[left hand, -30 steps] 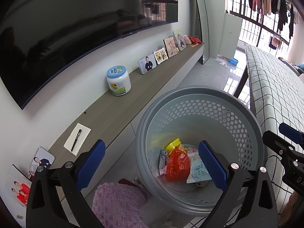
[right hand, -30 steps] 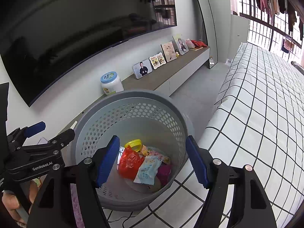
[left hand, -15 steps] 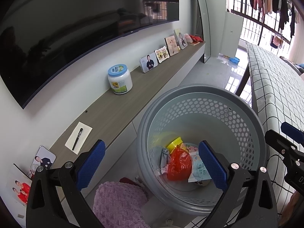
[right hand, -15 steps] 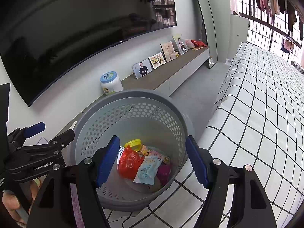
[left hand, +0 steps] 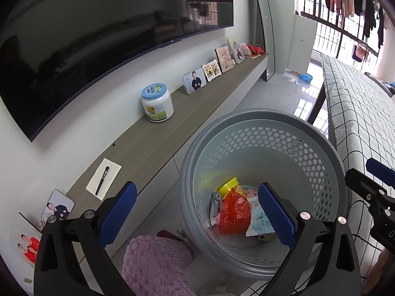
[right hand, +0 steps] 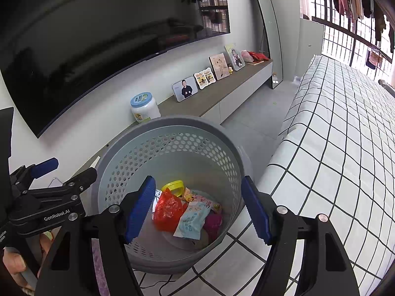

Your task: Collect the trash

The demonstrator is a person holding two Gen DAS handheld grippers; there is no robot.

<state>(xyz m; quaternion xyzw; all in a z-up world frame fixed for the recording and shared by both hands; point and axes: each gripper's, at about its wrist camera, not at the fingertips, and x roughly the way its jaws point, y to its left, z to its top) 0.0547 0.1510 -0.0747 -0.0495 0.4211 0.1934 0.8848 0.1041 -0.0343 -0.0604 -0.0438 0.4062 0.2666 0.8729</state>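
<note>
On the left, the left gripper [right hand: 51,170] bears "GenRobot.AI" in white on its black body; its blue fingers [left hand: 118,213] stand apart, holding nothing. In the middle, the grey perforated basket [right hand: 138,153] stands upright, mouth up, on the floor between the wooden surface [left hand: 158,138] and the checked bed [right hand: 333,148]. At its bottom lies the trash [right hand: 170,209]: a red bag, yellow lid and pale packets, print unreadable. The right gripper [right hand: 197,209] hovers over it, fingers apart and empty.
</note>
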